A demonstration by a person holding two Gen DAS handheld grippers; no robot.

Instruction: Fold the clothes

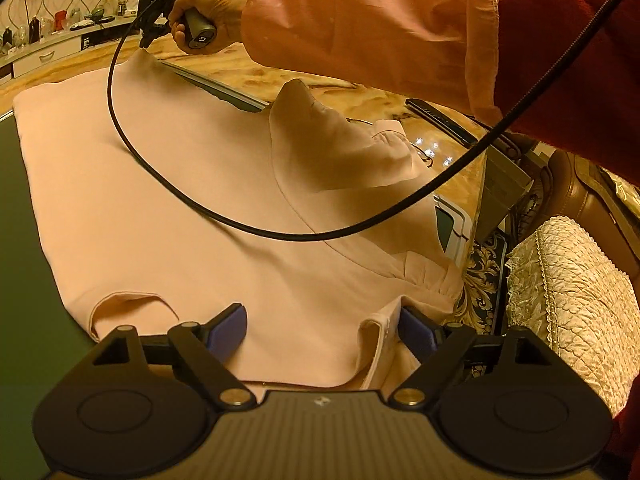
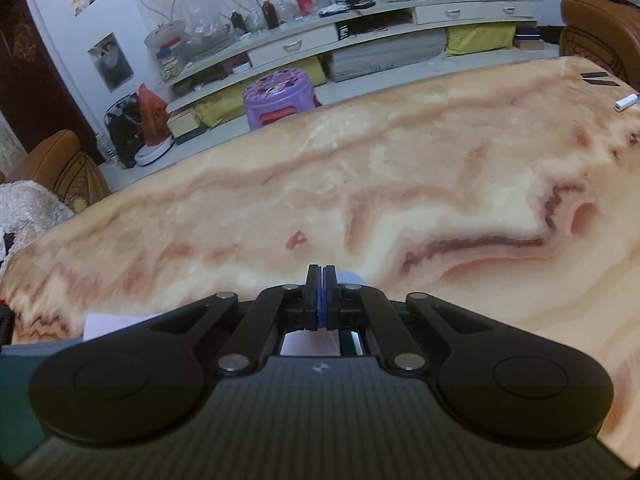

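A pale pink blouse (image 1: 180, 208) lies spread on a dark green mat (image 1: 20, 240) on the marble-pattern table. My left gripper (image 1: 320, 326) is open just over the near hem, beside a cuff (image 1: 378, 340). One sleeve (image 1: 332, 140) is folded across the body. My right gripper (image 1: 146, 42) is at the blouse's far corner, which is lifted to its tip. In the right wrist view its jaws (image 2: 321, 298) are closed together, with pale cloth (image 2: 308, 344) showing beneath them.
A black cable (image 1: 200, 200) loops over the blouse. The person's orange-sleeved arm (image 1: 360, 20) reaches across above it. A cushioned chair (image 1: 568, 280) stands right of the table. The marble tabletop (image 2: 360, 184) stretches ahead, with a purple stool (image 2: 280, 96) and shelves beyond.
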